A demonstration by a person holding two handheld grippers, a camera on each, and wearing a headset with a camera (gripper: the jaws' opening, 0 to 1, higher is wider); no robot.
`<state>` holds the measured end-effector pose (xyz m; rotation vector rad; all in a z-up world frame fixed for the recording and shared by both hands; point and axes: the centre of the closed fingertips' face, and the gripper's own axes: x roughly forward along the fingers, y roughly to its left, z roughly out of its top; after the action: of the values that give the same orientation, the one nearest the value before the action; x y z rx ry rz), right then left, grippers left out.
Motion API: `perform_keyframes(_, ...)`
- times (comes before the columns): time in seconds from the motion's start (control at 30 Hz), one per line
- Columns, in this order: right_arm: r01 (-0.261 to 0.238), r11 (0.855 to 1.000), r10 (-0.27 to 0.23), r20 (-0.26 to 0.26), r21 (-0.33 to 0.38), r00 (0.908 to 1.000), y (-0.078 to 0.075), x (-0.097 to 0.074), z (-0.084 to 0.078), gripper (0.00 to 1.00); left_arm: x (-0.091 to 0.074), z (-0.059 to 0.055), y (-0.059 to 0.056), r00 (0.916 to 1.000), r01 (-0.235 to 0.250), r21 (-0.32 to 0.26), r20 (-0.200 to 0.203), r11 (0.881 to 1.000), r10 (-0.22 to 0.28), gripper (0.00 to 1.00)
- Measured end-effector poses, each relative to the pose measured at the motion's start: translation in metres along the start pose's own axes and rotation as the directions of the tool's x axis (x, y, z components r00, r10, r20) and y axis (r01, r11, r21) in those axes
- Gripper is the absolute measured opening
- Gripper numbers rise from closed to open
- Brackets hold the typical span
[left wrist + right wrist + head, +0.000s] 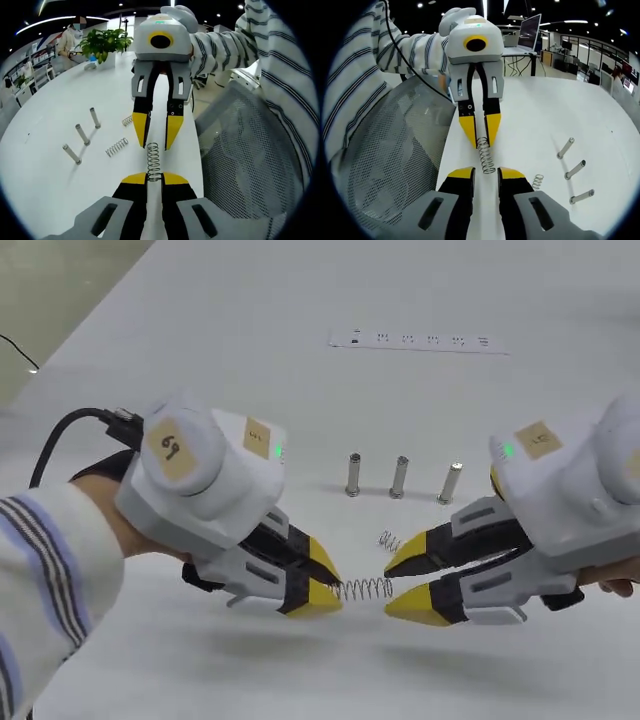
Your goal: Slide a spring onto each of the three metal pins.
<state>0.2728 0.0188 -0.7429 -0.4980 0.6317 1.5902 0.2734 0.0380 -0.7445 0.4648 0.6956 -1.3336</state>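
A small metal spring [363, 588] lies level in the air between the two grippers. My left gripper [335, 588] is shut on its left end; in the left gripper view the coil [153, 159] rises from between my closed yellow tips [154, 177]. My right gripper [390, 587] faces it, open, with the spring's free end [486, 159] reaching in between its spread jaws [486, 171]. Three upright metal pins [354, 473] [399, 476] [450, 482] stand in a row on the white table just behind, all bare.
A loose spring [389, 540] lies on the table in front of the pins; the left gripper view shows two loose springs [116, 147] [127, 120]. A white power strip [420, 340] lies far back. A mesh chair [395, 165] sits beside the table edge.
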Motion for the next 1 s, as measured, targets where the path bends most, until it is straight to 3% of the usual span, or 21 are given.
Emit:
perform_keyframes(0.43, -0.018, 1.000, 0.018, 0.014, 0.016, 0.9997, 0.000, 0.002, -0.003, 0.09, 0.002, 0.002, -0.004, 0.9998, 0.014, -0.007, 0.011, 1.000, -0.014, 0.02)
perform_keyframes(0.6, -0.062, 0.996, 0.061, 0.019, 0.057, 0.9979, 0.004, 0.002, -0.004, 0.08, 0.003, 0.002, -0.008, 0.9995, 0.025, -0.013, 0.020, 1.000, -0.024, 0.02)
perform_keyframes(0.87, -0.076, 0.996, 0.077, -0.012, 0.037, 0.9970, 0.008, 0.002, -0.004, 0.08, 0.005, 0.001, -0.012, 0.9989, 0.016, -0.034, 0.044, 0.999, -0.015, 0.02)
perform_keyframes(1.0, -0.075, 0.997, 0.075, -0.042, 0.007, 0.9963, 0.008, 0.000, -0.003, 0.08, 0.005, 0.003, -0.012, 0.9969, 0.007, -0.057, 0.078, 0.998, -0.003, 0.02)
